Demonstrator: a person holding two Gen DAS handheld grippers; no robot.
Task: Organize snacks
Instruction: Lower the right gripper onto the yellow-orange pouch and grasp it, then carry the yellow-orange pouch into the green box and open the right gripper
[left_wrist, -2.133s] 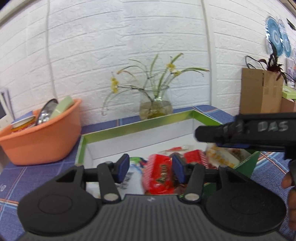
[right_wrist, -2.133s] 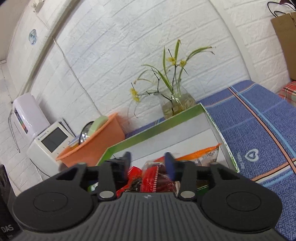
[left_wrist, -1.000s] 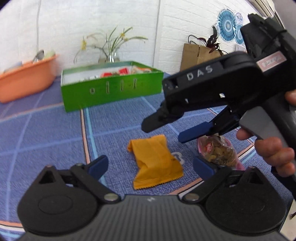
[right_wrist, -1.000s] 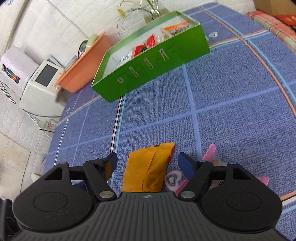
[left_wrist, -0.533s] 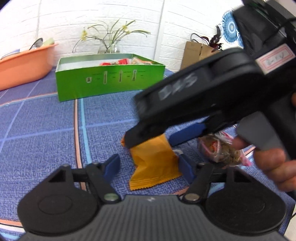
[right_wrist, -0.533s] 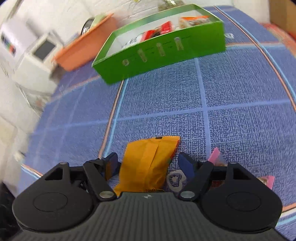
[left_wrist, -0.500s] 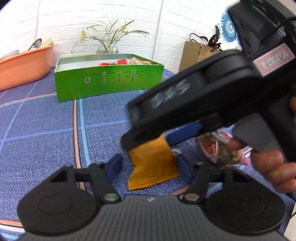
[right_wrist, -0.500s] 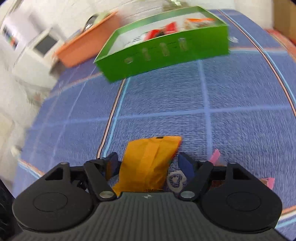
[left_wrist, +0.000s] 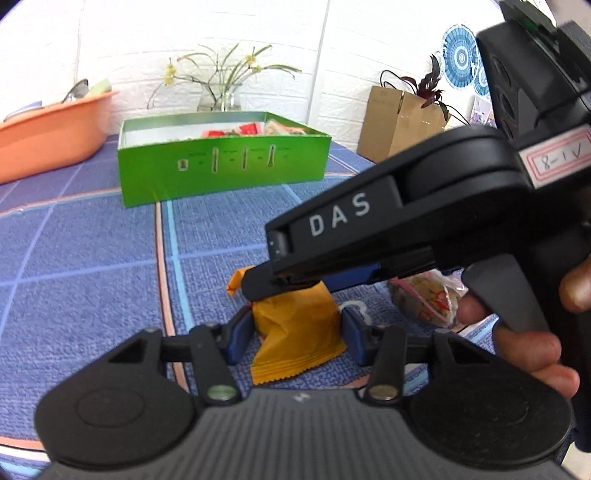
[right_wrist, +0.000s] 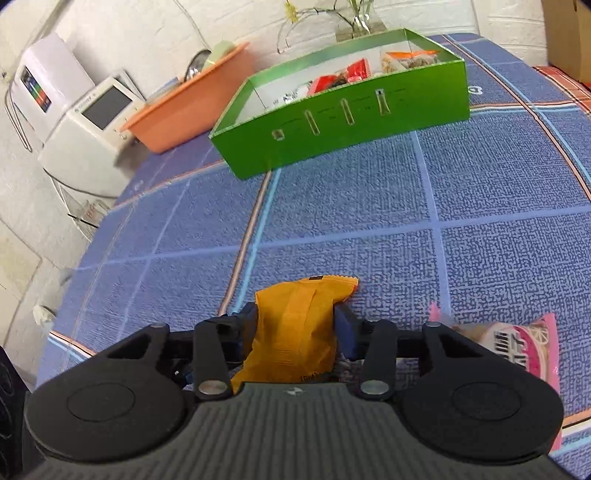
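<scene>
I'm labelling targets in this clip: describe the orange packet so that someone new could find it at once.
Start at the green box on the blue checked cloth; the orange packet lies flat nearer the camera. Both the left gripper and the right gripper have been closing around it. Its neighbour, the pink-edged bag, is see-through, while this packet is plain orange with crimped ends.

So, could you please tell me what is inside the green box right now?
The green box holds several snack packets: red ones near the middle and an orange-trimmed one at its right end. Its near wall hides whatever lies low behind it, so I cannot count them.
</scene>
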